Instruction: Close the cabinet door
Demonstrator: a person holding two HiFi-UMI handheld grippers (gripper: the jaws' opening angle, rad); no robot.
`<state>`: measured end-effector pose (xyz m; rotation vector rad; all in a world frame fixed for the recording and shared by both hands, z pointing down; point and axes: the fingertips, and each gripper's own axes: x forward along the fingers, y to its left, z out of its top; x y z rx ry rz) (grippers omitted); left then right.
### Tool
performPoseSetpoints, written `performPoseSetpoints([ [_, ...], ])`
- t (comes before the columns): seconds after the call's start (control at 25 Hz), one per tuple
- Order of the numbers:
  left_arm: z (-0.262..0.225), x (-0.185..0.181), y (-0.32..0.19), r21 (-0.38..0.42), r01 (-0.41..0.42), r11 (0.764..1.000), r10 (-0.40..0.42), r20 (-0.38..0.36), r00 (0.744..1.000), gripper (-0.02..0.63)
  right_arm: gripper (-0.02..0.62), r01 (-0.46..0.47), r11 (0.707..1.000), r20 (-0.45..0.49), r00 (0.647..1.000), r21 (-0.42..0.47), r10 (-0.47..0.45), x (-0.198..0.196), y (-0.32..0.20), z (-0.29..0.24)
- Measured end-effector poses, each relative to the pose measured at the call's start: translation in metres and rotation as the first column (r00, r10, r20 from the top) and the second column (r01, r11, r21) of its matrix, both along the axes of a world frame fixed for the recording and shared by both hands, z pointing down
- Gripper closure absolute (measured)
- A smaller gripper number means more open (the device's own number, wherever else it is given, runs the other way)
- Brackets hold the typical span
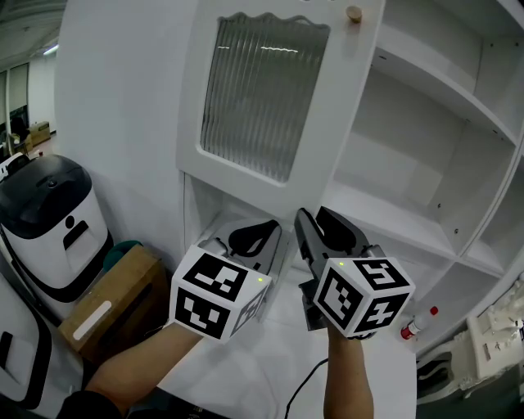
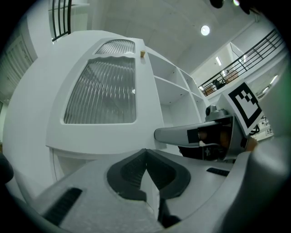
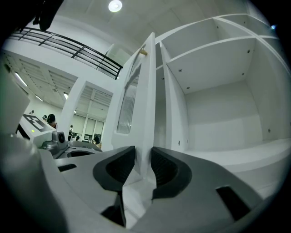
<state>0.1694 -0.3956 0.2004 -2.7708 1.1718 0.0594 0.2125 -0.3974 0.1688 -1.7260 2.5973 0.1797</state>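
Observation:
The white cabinet door (image 1: pixel 262 98) has a ribbed glass pane and a small wooden knob (image 1: pixel 354 13), and it stands swung out from the open shelves (image 1: pixel 426 90). My right gripper (image 1: pixel 321 219) sits at the door's lower free corner. In the right gripper view the door's edge (image 3: pixel 146 104) stands upright between the jaws of the right gripper (image 3: pixel 143 157), which are open around it. My left gripper (image 1: pixel 260 232) is just left of it, below the door's bottom rail. Its pads meet at the tips (image 2: pixel 146 152), shut on nothing. The door face (image 2: pixel 102 91) fills the left gripper view.
A white and black appliance (image 1: pixel 49 221) and a cardboard box (image 1: pixel 110 307) stand on the floor at the left. A white bottle with a red cap (image 1: pixel 416 323) lies at the lower right. A black cable (image 1: pixel 303 389) runs under my right hand.

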Motion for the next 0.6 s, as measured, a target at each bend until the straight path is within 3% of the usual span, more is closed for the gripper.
performPoseSetpoints([
  [0.6, -0.003, 0.006, -0.020, 0.009, 0.001, 1.000, -0.001, -0.003, 1.000, 0.594, 0.468, -0.039, 0.999, 0.000, 0.999, 0.012, 0.039, 0.012, -0.021, 0.000],
])
